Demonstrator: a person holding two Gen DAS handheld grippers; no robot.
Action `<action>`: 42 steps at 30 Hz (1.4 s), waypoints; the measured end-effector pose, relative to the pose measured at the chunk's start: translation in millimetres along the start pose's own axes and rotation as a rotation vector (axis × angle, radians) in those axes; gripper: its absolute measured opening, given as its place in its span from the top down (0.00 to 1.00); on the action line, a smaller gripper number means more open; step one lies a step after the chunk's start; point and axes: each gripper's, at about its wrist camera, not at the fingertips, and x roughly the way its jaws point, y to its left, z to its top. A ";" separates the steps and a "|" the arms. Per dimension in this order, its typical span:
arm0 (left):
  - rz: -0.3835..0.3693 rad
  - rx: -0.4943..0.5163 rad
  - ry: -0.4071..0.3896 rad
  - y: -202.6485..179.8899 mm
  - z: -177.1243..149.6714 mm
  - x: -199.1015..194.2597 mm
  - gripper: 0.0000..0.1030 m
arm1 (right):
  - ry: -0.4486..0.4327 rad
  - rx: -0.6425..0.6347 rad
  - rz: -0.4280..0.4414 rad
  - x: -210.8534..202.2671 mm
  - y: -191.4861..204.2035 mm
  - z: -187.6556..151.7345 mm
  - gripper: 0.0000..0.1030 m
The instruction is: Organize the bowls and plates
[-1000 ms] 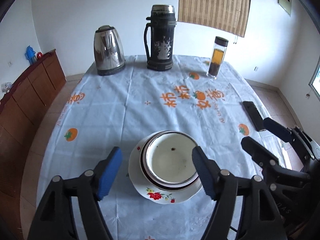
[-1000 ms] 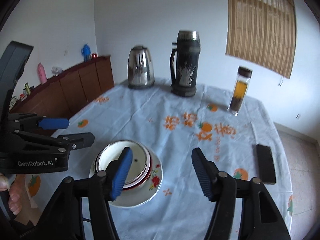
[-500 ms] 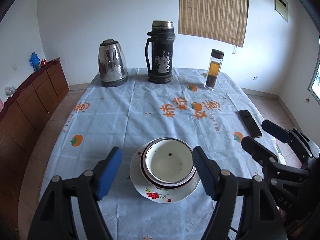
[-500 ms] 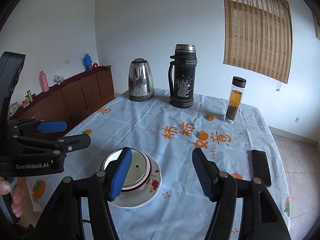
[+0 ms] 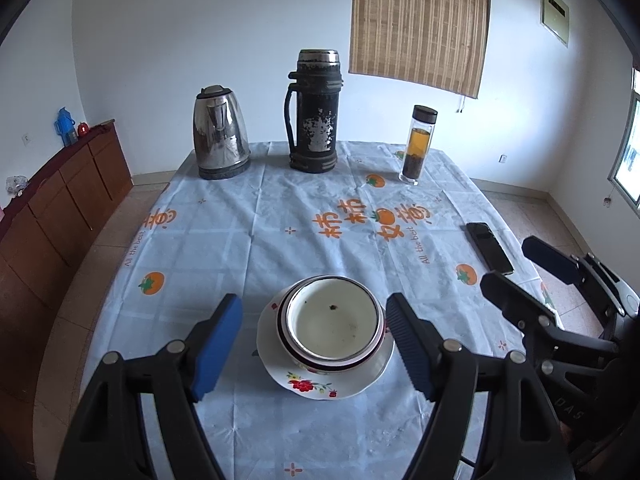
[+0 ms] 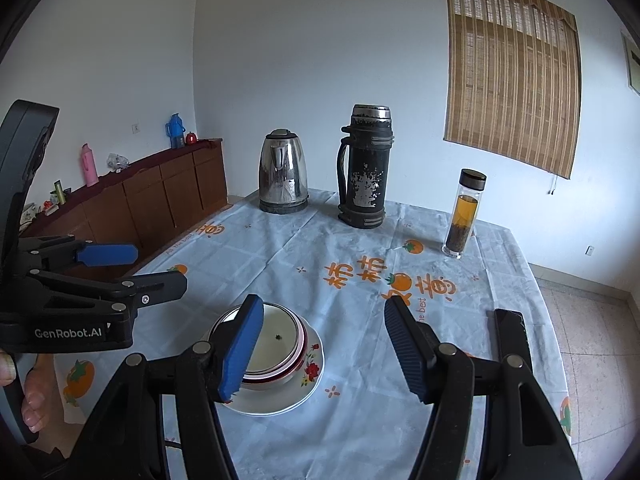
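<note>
The tabletop (image 5: 248, 216), covered by a printed cloth, extends ahead of both grippers and carries every item in view. Far ahead of the jaws, along the far edge, stand the flask (image 5: 315, 110), the kettle (image 5: 221, 134) and the tea bottle (image 5: 417, 144); all three are upright and well apart from the working zone, so they do not obstruct access to the crockery. The phone (image 5: 489, 247) lies flat ahead and to the right of the left gripper's jaws, near the tabletop edge. The plate (image 5: 320, 386), with a floral rim, rests on the cloth just ahead of the left gripper (image 5: 314, 346), framed between its two fingers. The bowls (image 5: 334, 320) sit nested inside one another at the centre of the plate, which suggests that stacking is already complete; how many bowls are nested cannot be determined. A dark speck lies in the top bowl. The left gripper's jaws are spread wide and hold nothing; they hang above and short of the plate without touching it. The right gripper (image 6: 324, 346) likewise has its jaws spread wide and empty; the stack lies ahead and to the left of its centre line, partly hidden behind its left finger. Judged from this layout, both grippers are clear of the stack and the task appears close to finished.
</note>
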 end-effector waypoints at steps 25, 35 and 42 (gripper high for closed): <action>-0.009 -0.029 -0.028 7.5 6.9 -2.7 0.08 | -0.013 -0.014 -0.012 -1.2 5.5 5.2 0.37; -0.005 -0.028 -0.028 6.9 10.1 -0.6 0.08 | -0.015 -0.014 -0.013 -1.0 4.8 5.9 0.37; 0.000 -0.026 -0.033 7.1 14.1 1.4 0.08 | -0.020 -0.014 -0.015 0.6 2.3 10.9 0.37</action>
